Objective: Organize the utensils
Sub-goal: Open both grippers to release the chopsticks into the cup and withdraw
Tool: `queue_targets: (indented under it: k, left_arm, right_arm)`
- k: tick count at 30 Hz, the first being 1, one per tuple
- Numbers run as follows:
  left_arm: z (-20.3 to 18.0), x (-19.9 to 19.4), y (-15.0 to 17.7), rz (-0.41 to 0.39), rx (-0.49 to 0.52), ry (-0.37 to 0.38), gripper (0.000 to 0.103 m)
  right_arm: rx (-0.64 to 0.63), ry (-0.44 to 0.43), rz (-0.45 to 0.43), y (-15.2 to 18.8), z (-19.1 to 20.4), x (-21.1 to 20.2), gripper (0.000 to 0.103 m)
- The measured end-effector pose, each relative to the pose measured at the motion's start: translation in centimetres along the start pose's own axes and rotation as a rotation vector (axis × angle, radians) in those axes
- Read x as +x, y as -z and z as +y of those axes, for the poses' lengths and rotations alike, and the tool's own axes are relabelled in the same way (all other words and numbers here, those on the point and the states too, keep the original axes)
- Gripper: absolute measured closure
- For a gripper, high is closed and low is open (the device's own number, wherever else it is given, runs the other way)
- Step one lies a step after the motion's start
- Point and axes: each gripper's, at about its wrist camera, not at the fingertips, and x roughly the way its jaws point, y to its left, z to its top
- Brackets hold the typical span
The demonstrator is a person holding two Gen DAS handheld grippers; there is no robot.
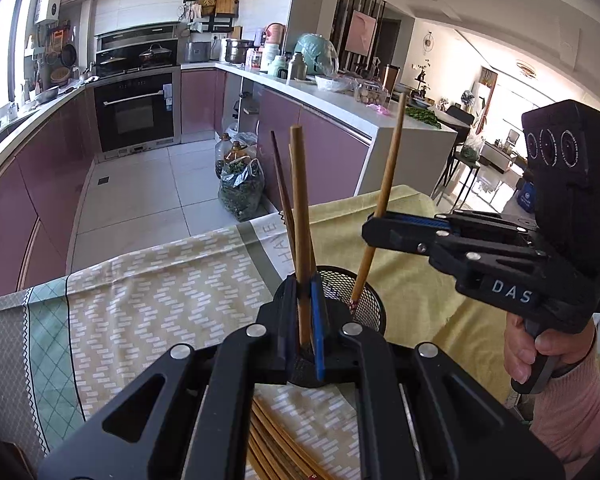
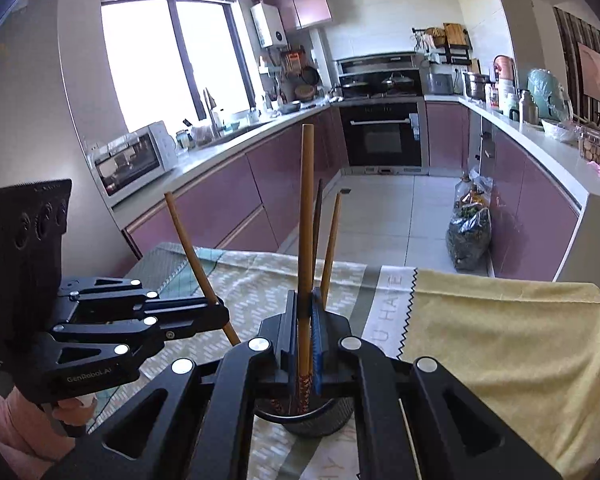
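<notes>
The mesh cup sits low in the middle of the left wrist view, on a cloth-covered worktop, and already holds a few chopsticks that lean out of its top. Two more are on their way in. The left gripper has its fingers pressed together on one pale chopstick, held upright right over the cup. The right gripper, at centre right of that frame, pinches another chopstick at a slant, its lower tip already inside the cup's rim.

So the step in hand looks like dropping chopsticks into the cup, one per hand. The next move probably calls for lowering each until its tip is well inside the mesh, then spreading the fingers to let go, taking care that the two sticks and those already standing do not jam against each other or tip the light cup.

The left wrist view alone shows a bundle of chopsticks lying on the cloth at the bottom of the frame, which suggests more are left to sort. The right wrist view shows the red patterned end of the right-hand chopstick down in the cup, and a yellow towel on the right.
</notes>
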Motion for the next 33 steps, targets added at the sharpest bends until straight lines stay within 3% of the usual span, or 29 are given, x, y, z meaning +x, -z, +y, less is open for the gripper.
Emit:
queue_targets:
  k: [5,12,15,21,25,29,33]
  left_arm:
    - [0.5,1.1,-0.3,0.015,-0.010,0.011,0.095]
    - [0.7,2.5,-0.8,0.030,-0.033,-0.012,0.094]
    - [0.8,2.2,-0.3,0.012,-0.039,-0.028,0.083]
    - [0.9,-1.0,1.4,-0.093,-0.027,-0.096,0.073]
    - [1.0,-3.7,3.5,-0.151,-0.010,-0.148,0.063]
    - [1.8,-5.1,6.0,-0.146,-0.017,-0.187,0.055]
    - [3.2,-4.9,8.8,-0.082,-0.036,-0.206,0.051]
  right_arm:
    - [0.021,0.016,0.058,0.3,-0.5,2.1,0.097]
    - [0.066,0.032,0.043,0.2,-1.1,2.8,0.092]
    - [0.079,0.048,0.016,0.4,-1.3,2.3,0.081]
    - [0.045,0.023,-0.060,1.6,0.0,-0.4,0.080]
    - [-0.010,-0.029,-0.107,3.0,2.5,-2.8,0.074]
    - [-0.056,-0.091,-0.094,5.1,4.7,-3.6,0.068]
    - [-0.066,-0.109,-0.012,7.7,6.0,-1.8,0.066]
